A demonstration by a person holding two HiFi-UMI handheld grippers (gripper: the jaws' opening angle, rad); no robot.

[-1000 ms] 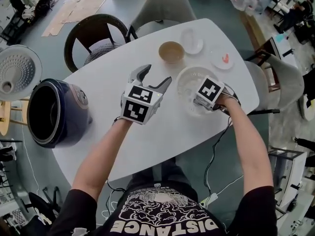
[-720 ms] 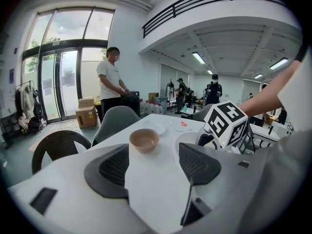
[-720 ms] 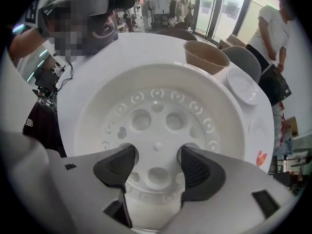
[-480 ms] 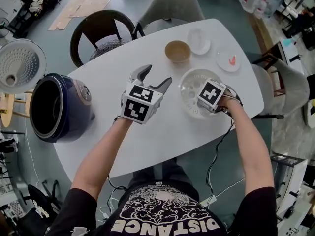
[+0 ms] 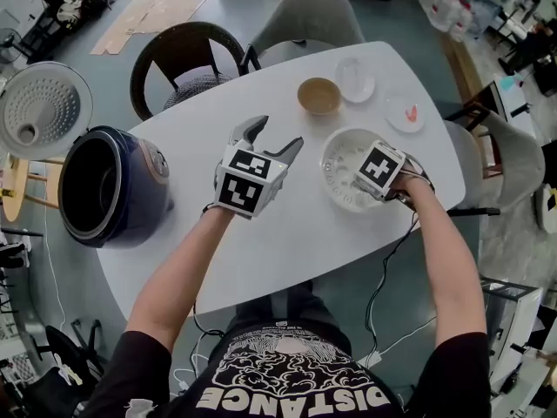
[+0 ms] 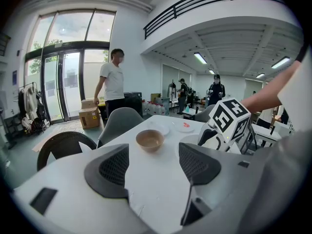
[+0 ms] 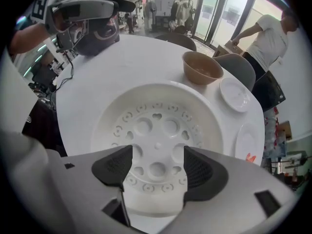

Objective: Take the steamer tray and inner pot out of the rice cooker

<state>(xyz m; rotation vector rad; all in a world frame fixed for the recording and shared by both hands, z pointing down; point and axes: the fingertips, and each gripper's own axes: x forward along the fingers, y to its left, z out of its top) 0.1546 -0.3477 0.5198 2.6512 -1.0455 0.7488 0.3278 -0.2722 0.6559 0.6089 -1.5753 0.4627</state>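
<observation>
White table [image 5: 291, 233], grey floor [image 5: 226, 7], glass doors [image 6: 68, 84]

From where I stand, just one word reads clearly: "DISTANCE", in big white capitals, upside down across the person's black shirt [image 5: 291, 397]. The small print line above it is too fine to read.

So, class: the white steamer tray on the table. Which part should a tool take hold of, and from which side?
Its upturned rim, from above, one jaw inside and one outside. The steamer tray lies flat, open side up, on the table; its wide perforated floor offers nothing to pinch, while the thin rim probably fits between jaws.
</observation>
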